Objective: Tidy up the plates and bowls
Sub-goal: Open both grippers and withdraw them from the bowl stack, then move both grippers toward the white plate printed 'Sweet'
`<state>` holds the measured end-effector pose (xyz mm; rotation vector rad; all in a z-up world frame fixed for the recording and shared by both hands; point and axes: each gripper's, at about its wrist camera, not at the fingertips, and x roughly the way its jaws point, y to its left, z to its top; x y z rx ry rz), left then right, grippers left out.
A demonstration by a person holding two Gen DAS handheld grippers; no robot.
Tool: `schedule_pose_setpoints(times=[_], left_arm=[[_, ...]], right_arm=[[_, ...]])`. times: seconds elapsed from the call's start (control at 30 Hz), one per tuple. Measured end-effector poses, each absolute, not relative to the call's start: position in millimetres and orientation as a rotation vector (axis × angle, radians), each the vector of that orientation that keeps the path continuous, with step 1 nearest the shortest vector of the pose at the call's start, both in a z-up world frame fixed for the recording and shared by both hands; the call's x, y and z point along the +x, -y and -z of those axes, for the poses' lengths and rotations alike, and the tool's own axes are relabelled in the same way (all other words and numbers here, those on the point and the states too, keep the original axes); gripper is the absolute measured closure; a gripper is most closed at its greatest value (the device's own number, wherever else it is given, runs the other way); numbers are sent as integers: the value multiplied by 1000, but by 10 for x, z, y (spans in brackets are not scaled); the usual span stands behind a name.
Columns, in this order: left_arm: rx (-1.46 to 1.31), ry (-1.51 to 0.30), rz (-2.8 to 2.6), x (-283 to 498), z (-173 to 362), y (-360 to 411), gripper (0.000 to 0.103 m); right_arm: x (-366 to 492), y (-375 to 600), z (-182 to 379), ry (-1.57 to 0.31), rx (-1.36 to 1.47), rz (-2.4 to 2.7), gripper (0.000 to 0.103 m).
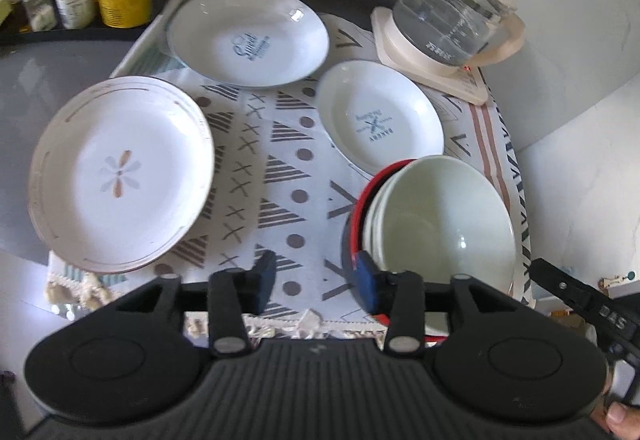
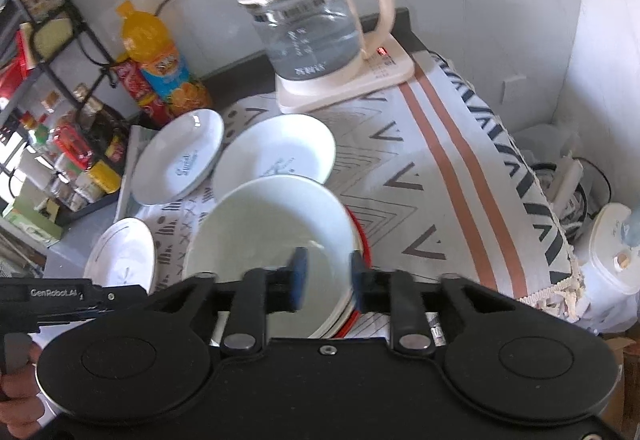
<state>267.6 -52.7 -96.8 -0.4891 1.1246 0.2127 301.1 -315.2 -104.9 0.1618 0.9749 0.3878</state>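
White nested bowls (image 1: 440, 216) sit at the patterned cloth's (image 1: 256, 176) near-right edge, between both tools: left gripper (image 1: 316, 280) and right gripper (image 2: 326, 276) stand part-open, empty (right straddles the rim).

Glossy glazed bowls (image 1: 444, 216) and plates (image 1: 120, 176) — matt patterned cloth (image 1: 280, 176) — clear glass kettle (image 2: 316, 36).
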Motion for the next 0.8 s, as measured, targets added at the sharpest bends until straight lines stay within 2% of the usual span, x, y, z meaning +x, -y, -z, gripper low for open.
schedule_pose_setpoints(times=[0.13,0.27,0.33,0.53,0.8], left_arm=[[-477,-1098,-240,2508,886,482,46],[-466,-1079,-268,2321,814,423,33],[-451,-1073,-295,2229,794,389,29],[-450,-1070,-344,1963,767,209,27],[-483,-1057,-434,1713,716,-86,27]], right_arm=[[2890,3081,960,-966,158,-452,59],[2768,2968,915,-949,149,-490,53],[2710,2896,905,-939,144,-511,46],[2564,2626,870,-911,121,-576,30],[2476,2299,837,-912,102,-645,22]])
